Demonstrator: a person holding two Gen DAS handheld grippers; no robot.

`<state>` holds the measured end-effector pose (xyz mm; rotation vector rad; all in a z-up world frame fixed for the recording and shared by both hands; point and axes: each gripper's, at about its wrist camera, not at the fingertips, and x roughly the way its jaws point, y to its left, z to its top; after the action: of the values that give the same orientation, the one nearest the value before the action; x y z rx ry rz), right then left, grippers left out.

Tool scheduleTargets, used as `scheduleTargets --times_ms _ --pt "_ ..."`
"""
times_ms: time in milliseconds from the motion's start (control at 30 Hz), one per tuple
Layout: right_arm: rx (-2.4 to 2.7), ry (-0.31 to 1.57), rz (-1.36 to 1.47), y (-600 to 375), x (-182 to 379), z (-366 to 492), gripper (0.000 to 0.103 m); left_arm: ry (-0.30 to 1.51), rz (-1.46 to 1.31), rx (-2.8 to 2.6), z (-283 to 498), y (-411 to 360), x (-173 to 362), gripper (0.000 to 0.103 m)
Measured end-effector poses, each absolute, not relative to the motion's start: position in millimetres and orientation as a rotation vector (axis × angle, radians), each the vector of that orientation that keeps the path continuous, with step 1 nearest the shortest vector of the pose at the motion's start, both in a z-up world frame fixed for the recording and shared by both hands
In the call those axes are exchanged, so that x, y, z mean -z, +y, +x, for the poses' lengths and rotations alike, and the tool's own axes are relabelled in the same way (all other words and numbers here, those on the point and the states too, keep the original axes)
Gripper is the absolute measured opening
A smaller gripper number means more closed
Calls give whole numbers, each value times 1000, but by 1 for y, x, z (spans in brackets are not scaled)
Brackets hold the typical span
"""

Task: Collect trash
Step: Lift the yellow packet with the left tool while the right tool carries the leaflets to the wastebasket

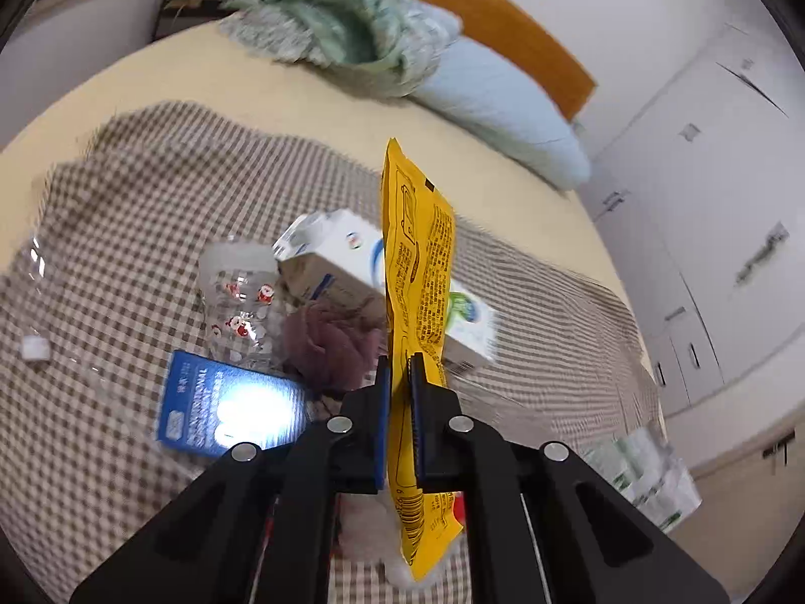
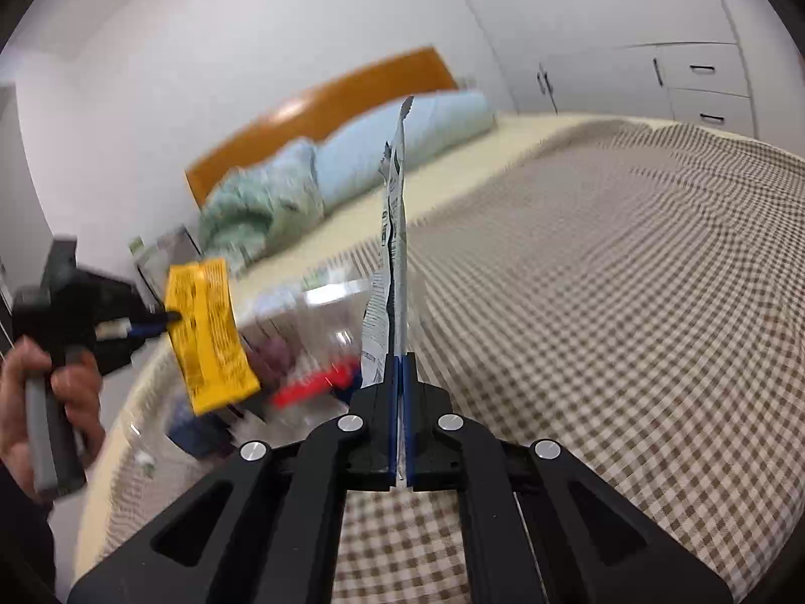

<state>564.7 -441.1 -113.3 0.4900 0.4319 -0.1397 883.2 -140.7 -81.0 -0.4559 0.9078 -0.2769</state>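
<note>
Crowded patch of bed [image 1: 126, 211] here, checked brown-and-white blanket [image 2: 629, 277] spread over a cream sheet. In the left wrist view a heap of litter lies just beyond the fingers: a white carton [image 1: 352, 272] on its side at twelve o'clock of the heap, a clear cup printed with little red-and-white figures [image 1: 239, 302] at nine o'clock and touching the carton, a crumpled mauve wad [image 1: 327, 342] in the middle, and a glossy blue packet [image 1: 226, 405] at seven o'clock, glare washing out its print. A clear plastic bottle with a white cap [image 1: 35, 347] lies well off at nine o'clock. Nothing stands between the fingers and the heap except what is already held. Far back, a green fuzzy throw [image 1: 342, 25] is bunched against a pale blue pillow [image 1: 493, 105] below the wooden headboard [image 1: 503, 15]; white cupboards [image 1: 704, 201] fill the three o'clock side.

Left claw [image 1: 400, 367] is clamped on the yellow wrapper [image 1: 417, 272], pads pinching it edge-on. The wrapper stands upright above the litter, flat and creased, covered in dark small print, with a barcode at its lower end. The right wrist view shows it face-on at nine o'clock, off the bed, the person's hand [image 2: 45, 392] round the handle.

Right claw [image 2: 401, 360] is closed tight on a silver-grey wrapper [image 2: 392, 251], thin, torn and serrated at the top, rising straight to twelve o'clock above the blanket.
</note>
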Motion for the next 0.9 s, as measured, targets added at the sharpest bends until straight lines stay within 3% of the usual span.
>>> scheduleTargets --times_ms 433,633,900 --pt "121 348 559 -441 90 505 2 745 -251 362 743 -117 -5 4" --pt "162 366 548 -448 86 451 2 769 -181 416 671 -141 -3 4" --pt "380 374 387 -520 72 319 2 872 -176 640 582 -224 38 4"
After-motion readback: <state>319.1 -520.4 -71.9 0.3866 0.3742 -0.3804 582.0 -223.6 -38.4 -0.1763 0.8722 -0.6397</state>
